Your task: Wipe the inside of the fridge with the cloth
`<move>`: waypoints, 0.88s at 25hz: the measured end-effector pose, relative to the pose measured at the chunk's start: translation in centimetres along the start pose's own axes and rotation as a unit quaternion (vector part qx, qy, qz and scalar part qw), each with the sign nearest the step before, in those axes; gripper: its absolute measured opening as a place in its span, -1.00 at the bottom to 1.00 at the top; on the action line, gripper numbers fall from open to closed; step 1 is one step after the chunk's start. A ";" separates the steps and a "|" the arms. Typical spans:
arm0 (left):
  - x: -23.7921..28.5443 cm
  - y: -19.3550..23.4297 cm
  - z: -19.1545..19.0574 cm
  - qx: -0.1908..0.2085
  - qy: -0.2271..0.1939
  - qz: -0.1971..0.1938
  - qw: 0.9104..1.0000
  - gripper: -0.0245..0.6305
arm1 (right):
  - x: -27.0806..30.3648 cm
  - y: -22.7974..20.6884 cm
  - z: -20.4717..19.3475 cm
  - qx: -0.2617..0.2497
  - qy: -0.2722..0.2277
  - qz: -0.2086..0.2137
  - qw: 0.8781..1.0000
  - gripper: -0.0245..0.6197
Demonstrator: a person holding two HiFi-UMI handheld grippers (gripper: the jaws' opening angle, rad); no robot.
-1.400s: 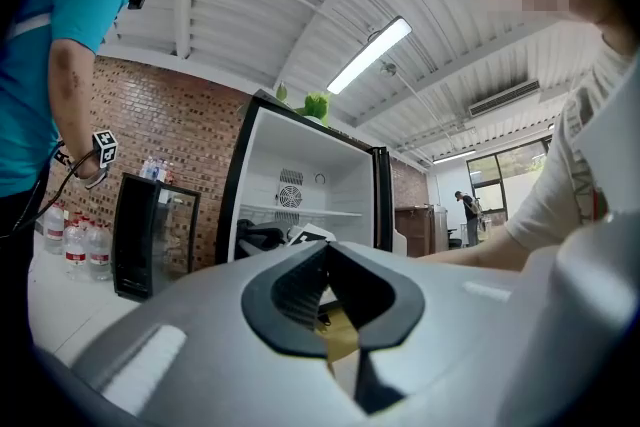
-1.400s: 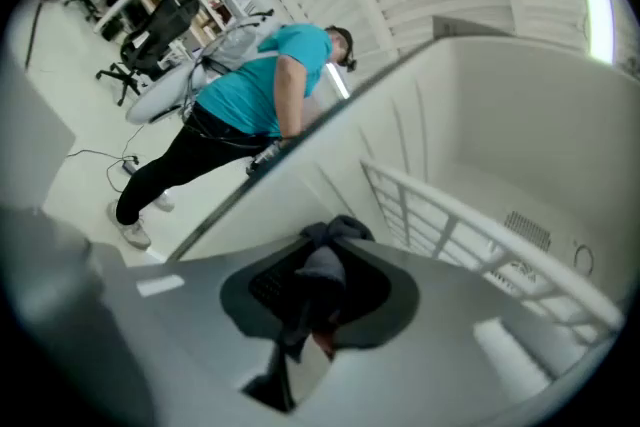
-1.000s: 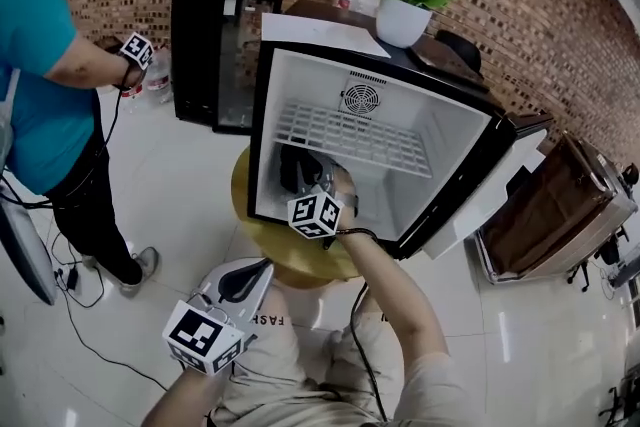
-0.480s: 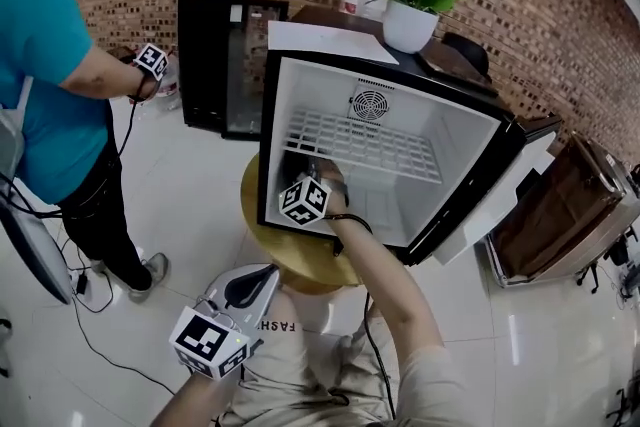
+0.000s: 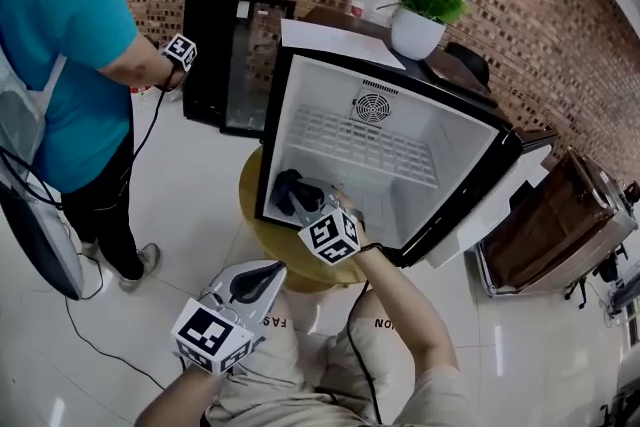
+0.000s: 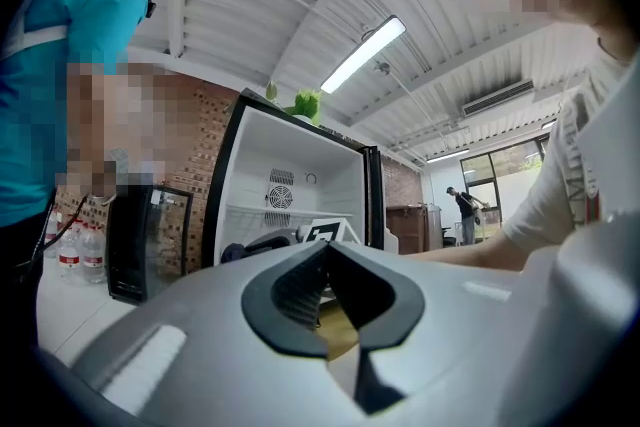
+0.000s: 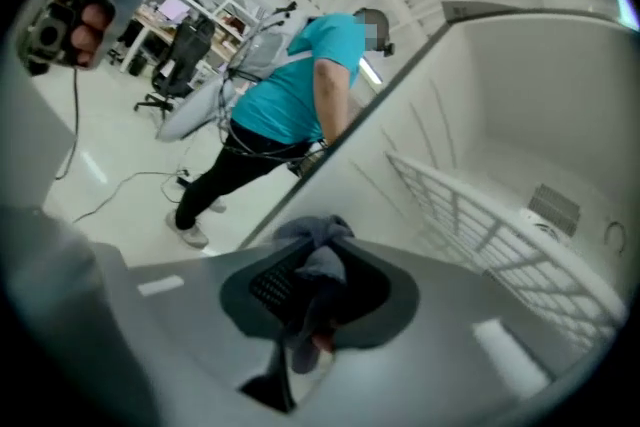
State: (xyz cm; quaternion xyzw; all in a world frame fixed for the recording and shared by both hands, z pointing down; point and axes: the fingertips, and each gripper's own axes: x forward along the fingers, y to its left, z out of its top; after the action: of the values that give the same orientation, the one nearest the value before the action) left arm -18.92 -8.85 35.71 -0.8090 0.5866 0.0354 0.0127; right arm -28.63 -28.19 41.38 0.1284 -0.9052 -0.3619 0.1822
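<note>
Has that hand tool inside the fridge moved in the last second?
Yes. The right gripper, holding the cloth, has drawn back toward the fridge's front edge.

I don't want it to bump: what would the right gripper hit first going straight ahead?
Probably the fridge's left inner wall, just past the cloth the right gripper holds; depth unclear.

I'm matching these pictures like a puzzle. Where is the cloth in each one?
Head view: the dark cloth lies low at the left inside the open fridge.
Left gripper view: a small dark lump at the fridge's bottom left.
Right gripper view: in the middle, pinched by the right gripper.
Shared landmark: the white wire shelf.
</note>
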 end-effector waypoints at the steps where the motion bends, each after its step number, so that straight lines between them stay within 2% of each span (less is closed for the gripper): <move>1: 0.0 -0.1 0.2 0.002 -0.001 0.000 1.000 -0.93 | 0.2 -1.8 -0.9 -0.006 0.021 -0.039 0.999 -0.75; 3: -0.2 -0.1 0.6 0.004 -0.005 0.000 1.000 -0.93 | 1.2 -4.7 -2.9 -0.048 0.075 -0.110 0.990 -0.75; 4: -0.3 -0.2 0.7 0.004 -0.006 0.000 1.000 -0.93 | 2.0 -5.5 -3.7 -0.072 0.098 -0.132 0.984 -0.75; 6: -0.6 -0.1 0.8 0.003 -0.008 0.001 1.000 -0.93 | 4.3 -6.4 -5.1 -0.105 0.132 -0.148 0.974 -0.75; 8: -0.7 0.0 1.0 0.002 -0.011 0.002 1.000 -0.93 | 7.0 -6.7 -6.8 -0.093 0.162 -0.138 0.973 -0.75; 10: -0.6 0.1 1.0 0.001 -0.011 0.002 1.000 -0.93 | 9.7 -6.4 -8.8 -0.047 0.195 -0.105 0.974 -0.75; 12: -0.6 0.1 1.0 0.000 -0.012 0.002 1.000 -0.93 | 11.6 -4.8 -9.9 -0.016 0.207 -0.049 0.977 -0.75; 14: -0.6 0.1 1.2 0.001 -0.014 0.002 1.000 -0.93 | 12.0 -2.4 -9.4 -0.015 0.189 0.008 0.982 -0.75; 17: -0.8 0.0 1.8 0.004 -0.021 0.000 1.000 -0.93 | 9.9 0.3 -7.8 -0.021 0.146 0.061 0.987 -0.75; 22: -0.6 -0.2 1.3 -0.006 -0.016 -0.009 1.000 -0.93 | 4.5 5.9 -4.4 -0.051 0.091 0.145 0.984 -0.75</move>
State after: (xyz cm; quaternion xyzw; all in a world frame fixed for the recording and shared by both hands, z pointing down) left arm -18.99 -8.19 34.49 -0.8134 0.5791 0.0519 0.0171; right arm -31.44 -28.29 49.54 0.0188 -0.8743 -0.3640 0.3205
